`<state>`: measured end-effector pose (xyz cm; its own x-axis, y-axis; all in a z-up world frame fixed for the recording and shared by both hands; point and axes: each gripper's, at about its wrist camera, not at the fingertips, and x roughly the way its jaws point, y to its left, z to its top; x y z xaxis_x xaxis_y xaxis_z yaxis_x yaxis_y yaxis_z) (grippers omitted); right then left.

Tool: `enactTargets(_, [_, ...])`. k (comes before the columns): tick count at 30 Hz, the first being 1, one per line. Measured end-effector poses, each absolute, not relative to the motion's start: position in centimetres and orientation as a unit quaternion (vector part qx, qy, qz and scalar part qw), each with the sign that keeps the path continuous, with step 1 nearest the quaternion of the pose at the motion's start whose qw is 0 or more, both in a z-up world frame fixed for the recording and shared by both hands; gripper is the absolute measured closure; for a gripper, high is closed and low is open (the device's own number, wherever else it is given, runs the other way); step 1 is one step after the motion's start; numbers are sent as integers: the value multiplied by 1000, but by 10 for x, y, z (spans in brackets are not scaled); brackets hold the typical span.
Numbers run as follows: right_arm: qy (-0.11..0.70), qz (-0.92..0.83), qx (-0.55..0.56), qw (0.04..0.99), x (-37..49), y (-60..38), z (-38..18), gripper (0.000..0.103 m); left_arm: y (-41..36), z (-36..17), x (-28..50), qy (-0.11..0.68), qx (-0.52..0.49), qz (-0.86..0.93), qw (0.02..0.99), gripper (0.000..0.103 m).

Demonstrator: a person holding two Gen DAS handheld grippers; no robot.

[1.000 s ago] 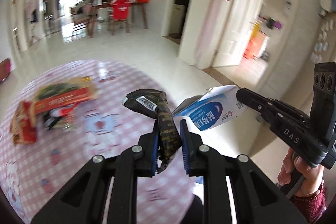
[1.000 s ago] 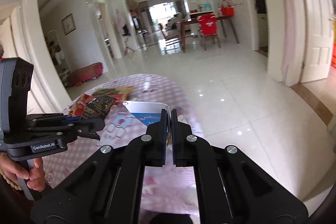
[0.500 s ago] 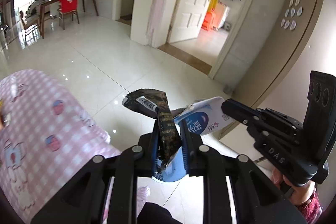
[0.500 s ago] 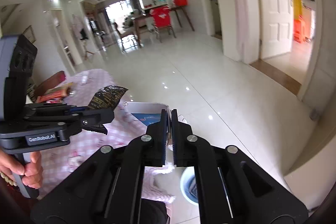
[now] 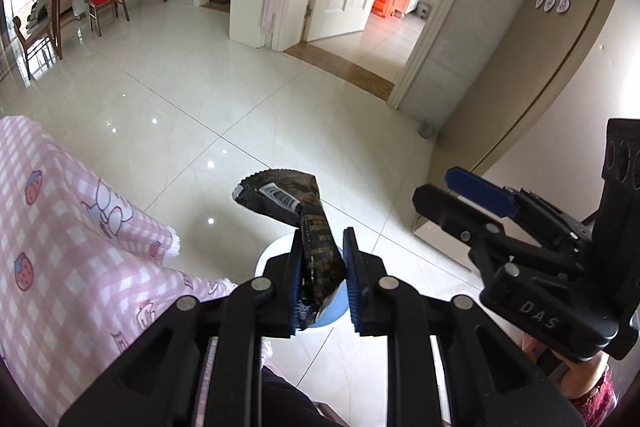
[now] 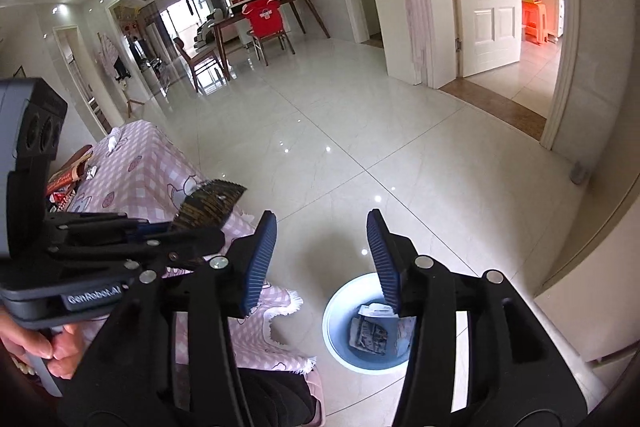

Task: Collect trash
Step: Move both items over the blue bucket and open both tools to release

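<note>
My left gripper is shut on a dark snack wrapper, which sticks up from between its pads. It hangs over a light blue bin on the floor, mostly hidden behind the fingers. In the right wrist view the bin lies below my right gripper, whose jaws are opening with nothing between them. Crumpled trash lies inside the bin. The left gripper and its wrapper show at the left. The right gripper shows at the right of the left wrist view.
A table under a pink checked cloth stands left of the bin, with more wrappers at its far end. A beige wall runs close on the right. Open tiled floor stretches ahead to a dining table.
Both grippers swung from over the table to over the bin and tilted down. The right gripper opened, and the blue and white carton it held is gone from its jaws.
</note>
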<state>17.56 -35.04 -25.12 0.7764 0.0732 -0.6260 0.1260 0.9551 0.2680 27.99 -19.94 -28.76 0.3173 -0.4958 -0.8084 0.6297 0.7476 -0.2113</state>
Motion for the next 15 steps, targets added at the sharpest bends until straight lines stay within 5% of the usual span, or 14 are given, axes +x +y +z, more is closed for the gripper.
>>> enactTargets(15, [282, -92, 181, 938, 149, -377, -239, 39, -247, -298, 278, 472, 97, -385, 787, 82])
